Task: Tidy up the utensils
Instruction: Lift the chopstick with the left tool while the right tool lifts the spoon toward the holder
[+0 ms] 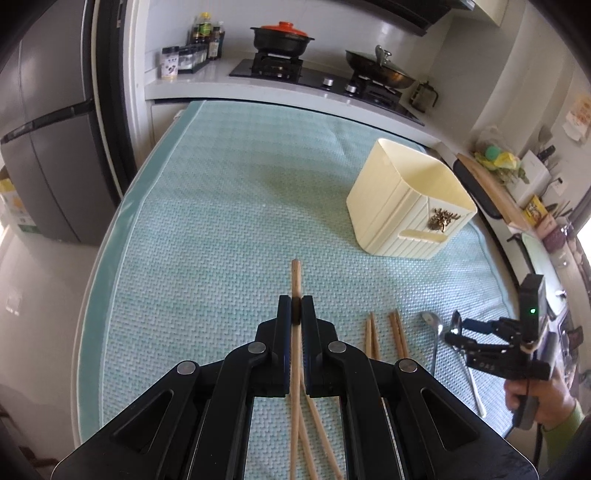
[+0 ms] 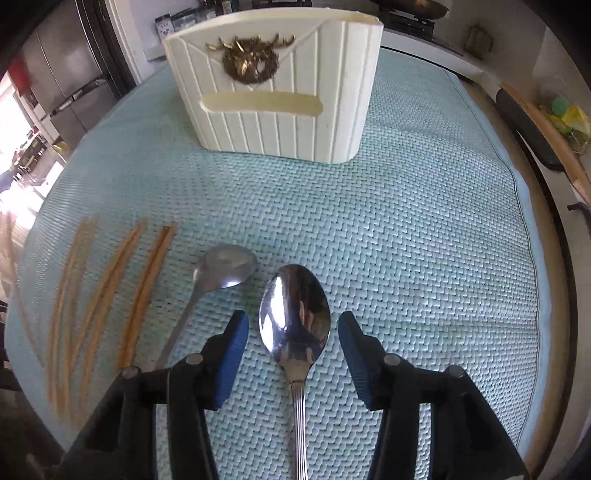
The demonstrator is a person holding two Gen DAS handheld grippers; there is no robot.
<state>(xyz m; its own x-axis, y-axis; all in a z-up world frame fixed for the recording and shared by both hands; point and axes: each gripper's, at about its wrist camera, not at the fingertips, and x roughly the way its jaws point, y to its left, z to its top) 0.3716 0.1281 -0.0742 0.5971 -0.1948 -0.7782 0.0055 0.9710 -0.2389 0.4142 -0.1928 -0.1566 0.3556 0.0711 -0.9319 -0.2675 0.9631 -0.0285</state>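
Note:
My left gripper (image 1: 296, 308) is shut on a pair of wooden chopsticks (image 1: 295, 280) that point away over the teal mat. More chopsticks (image 1: 386, 336) lie to its right, then a metal spoon (image 1: 430, 321). My right gripper (image 2: 292, 326) is open, its blue pads either side of a shiny spoon (image 2: 294, 317) on the mat; it also shows in the left wrist view (image 1: 456, 330). A second, duller spoon (image 2: 225, 267) lies to the left, with several chopsticks (image 2: 107, 288) beyond. The cream utensil holder (image 2: 273, 85) stands upright ahead, also in the left wrist view (image 1: 410, 201).
The teal woven mat (image 1: 221, 206) covers the table. A stove with a red-lidded pot (image 1: 282, 35) and a pan (image 1: 380, 68) stands behind. A grey fridge (image 1: 48, 155) is at the left. A cutting board and clutter (image 1: 495, 184) line the right edge.

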